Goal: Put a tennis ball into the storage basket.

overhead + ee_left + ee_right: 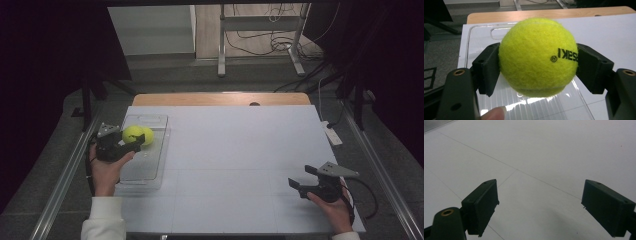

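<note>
Nearest the person, the right gripper [299,186] hangs low over the bare white table top [240,165] at the near right corner, its 2 jaws standing wide apart with nothing between them; in the right gripper view [539,207] just the pale surface and its thin seam lines lie beyond the pads. Farther in on the left, the left gripper [134,142] is clamped on 1 yellow tennis ball [131,134], the 2 black pads pressing its opposite sides in the left gripper view [538,67], where the ball [538,57] shows black lettering and is held clear above the clear plastic tray [549,107]. In the high view that tray [150,172] sits at the table's left edge, and a second tennis ball [148,136] shows just behind the held one. Beyond the white surface runs a wooden table edge [220,98].
</note>
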A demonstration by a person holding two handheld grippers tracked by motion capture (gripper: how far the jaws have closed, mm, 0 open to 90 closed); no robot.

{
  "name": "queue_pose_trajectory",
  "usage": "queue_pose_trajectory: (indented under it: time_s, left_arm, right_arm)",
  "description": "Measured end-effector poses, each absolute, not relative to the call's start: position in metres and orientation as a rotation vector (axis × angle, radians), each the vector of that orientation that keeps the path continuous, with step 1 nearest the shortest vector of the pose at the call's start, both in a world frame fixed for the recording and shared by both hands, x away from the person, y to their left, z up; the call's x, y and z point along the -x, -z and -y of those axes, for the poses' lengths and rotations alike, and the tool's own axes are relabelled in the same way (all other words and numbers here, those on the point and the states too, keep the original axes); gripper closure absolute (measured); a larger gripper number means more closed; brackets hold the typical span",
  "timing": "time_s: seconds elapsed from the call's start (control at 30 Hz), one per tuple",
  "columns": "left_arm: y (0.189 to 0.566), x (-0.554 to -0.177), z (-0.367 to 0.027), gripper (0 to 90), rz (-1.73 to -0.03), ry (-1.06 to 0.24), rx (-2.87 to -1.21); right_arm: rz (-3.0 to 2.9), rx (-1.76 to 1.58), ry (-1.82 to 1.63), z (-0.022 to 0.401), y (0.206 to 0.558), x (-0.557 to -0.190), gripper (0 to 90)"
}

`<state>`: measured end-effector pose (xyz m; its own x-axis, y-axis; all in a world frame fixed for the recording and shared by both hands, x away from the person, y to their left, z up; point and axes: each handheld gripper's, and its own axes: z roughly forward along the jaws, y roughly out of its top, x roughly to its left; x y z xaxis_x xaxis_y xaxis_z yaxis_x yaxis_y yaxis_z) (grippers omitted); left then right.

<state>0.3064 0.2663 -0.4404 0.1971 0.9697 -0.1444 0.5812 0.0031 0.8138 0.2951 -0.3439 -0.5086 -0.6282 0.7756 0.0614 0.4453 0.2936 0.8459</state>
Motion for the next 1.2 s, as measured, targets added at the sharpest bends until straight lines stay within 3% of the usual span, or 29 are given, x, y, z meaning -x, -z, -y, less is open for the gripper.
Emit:
queue_pose_trajectory:
  time_s: [1.2]
  left_arm:
    - [0.460, -0.315, -0.272, 26.8, -1.584, -0.553, -1.781]
  right_arm:
    - [-2.213, -1.096, -1.261, 0.344, 0.509, -0.295, 14.0]
